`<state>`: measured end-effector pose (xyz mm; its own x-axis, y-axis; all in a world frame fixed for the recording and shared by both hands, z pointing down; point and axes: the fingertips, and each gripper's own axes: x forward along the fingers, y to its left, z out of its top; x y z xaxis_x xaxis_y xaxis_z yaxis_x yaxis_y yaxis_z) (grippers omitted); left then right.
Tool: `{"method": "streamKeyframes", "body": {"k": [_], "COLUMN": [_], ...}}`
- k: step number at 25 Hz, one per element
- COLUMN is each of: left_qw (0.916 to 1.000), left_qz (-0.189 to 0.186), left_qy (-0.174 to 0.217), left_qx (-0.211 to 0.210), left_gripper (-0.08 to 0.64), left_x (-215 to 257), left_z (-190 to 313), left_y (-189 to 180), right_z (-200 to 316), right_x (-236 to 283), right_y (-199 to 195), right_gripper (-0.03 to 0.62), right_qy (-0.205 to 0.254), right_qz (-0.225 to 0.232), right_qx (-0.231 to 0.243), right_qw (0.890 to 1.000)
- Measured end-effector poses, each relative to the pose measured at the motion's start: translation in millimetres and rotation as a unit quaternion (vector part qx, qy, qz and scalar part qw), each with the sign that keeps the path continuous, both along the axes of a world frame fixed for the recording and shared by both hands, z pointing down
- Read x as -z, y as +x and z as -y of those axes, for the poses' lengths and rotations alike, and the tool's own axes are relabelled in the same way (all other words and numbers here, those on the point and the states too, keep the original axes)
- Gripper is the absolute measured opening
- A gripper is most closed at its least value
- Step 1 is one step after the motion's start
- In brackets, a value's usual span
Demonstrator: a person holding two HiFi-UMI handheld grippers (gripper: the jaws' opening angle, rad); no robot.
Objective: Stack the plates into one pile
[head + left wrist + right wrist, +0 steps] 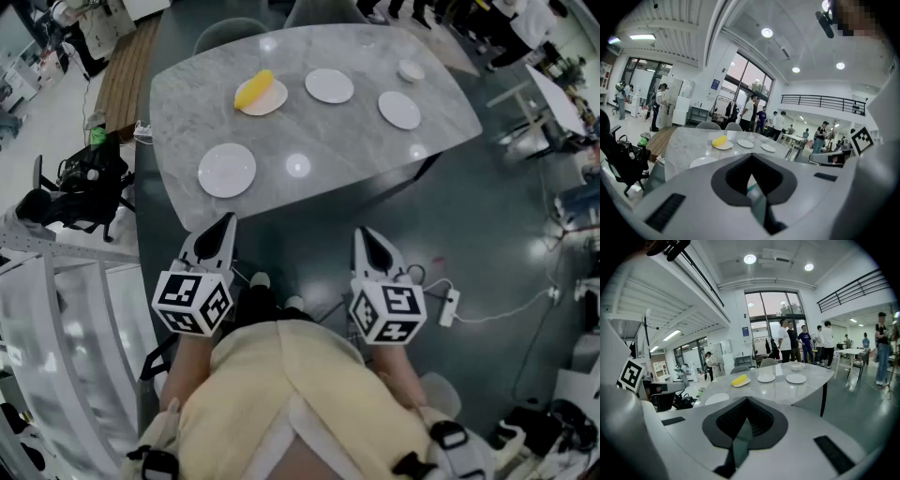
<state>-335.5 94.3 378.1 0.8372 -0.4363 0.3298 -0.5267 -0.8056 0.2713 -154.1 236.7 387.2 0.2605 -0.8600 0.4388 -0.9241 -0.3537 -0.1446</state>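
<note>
Several white plates lie apart on the marble table (319, 141): a near one (226, 170) (704, 161) (717, 399), one bearing a yellow object (261, 94) (723, 142) (739, 380), one at the far middle (329, 85) (766, 378) and one to the right (399, 110) (796, 378). A small white bowl (411, 70) sits at the far right. My left gripper (225, 225) (751, 178) is shut and empty, hovering just short of the table's near edge. My right gripper (367, 238) (743, 425) is shut and empty too, over the floor before the table.
Two grey chairs (230, 33) stand at the table's far side. A black wheeled chair (80, 192) is at the left. A white power strip (448, 307) with its cable lies on the dark floor at the right. People (804, 343) stand beyond the table.
</note>
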Motion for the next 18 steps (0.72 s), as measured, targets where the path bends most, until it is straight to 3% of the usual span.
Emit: {"method": "streamKeyframes", "body": {"k": [6, 14, 18], "left_qw": [0.9998, 0.9996, 0.9986], "left_qz": [0.011, -0.012, 0.003], "left_qy": [0.012, -0.018, -0.02], "left_qx": [0.006, 0.02, 0.05], "left_gripper": [0.002, 0.002, 0.002], "left_x": [-7, -30, -44], "left_z": [-5, -17, -16], "left_y": [-5, -18, -20], "right_z": [-7, -22, -28], "right_x": [-4, -15, -22], "right_y": [-2, -4, -8], "right_gripper": [0.002, 0.003, 0.003], "right_qy": [0.005, 0.0, -0.001], "right_qz": [0.021, 0.017, 0.025], "right_qx": [-0.005, -0.006, 0.007], "right_qw": [1.0, 1.0, 1.0]}}
